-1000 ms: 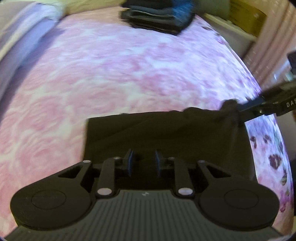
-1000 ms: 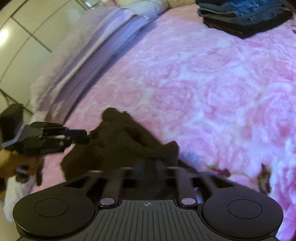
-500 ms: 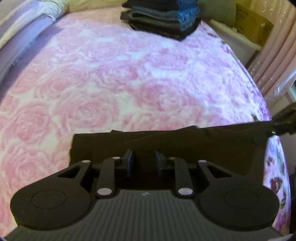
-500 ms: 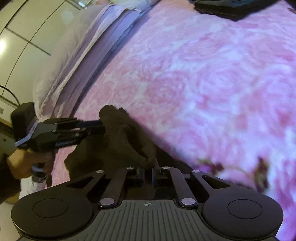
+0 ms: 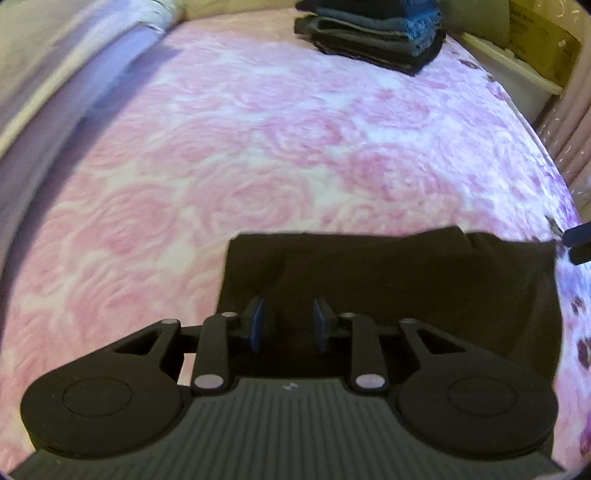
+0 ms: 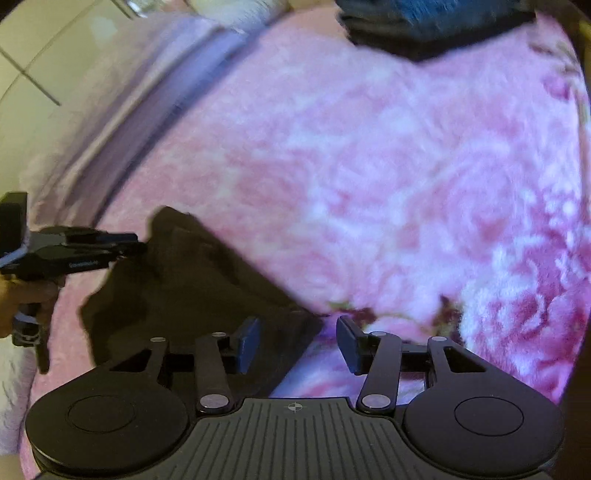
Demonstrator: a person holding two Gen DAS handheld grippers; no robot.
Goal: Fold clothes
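Between parted jaws, dark garment [image 5: 388, 280]

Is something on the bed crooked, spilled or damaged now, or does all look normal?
Nothing is spilled or visibly damaged. The dark garment lies folded on the pink blanket, but its far edge is uneven, with a small raised hump to the right. The folded stack at the far end looks tidy. Both grippers, left and right, are open.

Open fingers [image 5: 255, 325] over dark garment [image 5: 406, 273]

Dark brown garment [image 5: 406, 280], pink rose-patterned blanket [image 5: 258, 147]
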